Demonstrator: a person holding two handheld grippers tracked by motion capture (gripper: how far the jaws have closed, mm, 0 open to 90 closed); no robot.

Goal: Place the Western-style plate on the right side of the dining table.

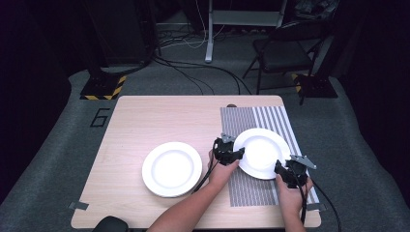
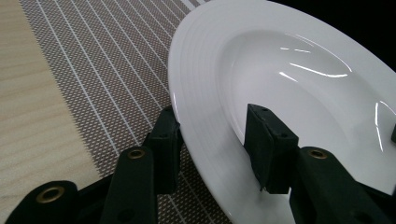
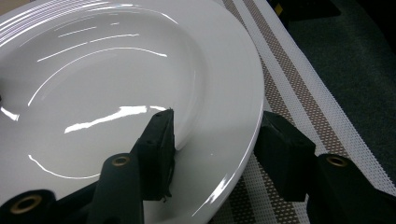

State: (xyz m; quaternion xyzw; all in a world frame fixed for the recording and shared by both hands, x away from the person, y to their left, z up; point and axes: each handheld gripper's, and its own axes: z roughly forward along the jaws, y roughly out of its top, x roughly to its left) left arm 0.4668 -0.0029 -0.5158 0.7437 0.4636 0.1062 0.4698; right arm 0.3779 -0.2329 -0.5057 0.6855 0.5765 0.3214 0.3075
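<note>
Two forearms enter lower frame, each hand with a black two-jaw gripper at one white plate.
Left gripper (image 1: 228,151) straddles the left rim of the plate on the mat (image 1: 261,153), one jaw above the rim, one below, gap visible, not clamped; right gripper (image 1: 292,172) does likewise at the lower-right rim, jaws parted around it. 2 plates total, both round, glossy white, ridged rims: second plate (image 1: 172,168) sits bare on the light wood-grain desk (image 1: 145,121), centre-left. 1 woven striped placemat (image 1: 273,121), brown-grey and white, right side of desk. Floor left of desk reads "6" (image 1: 99,117). 1 folding chair (image 1: 283,50) upper right.
</note>
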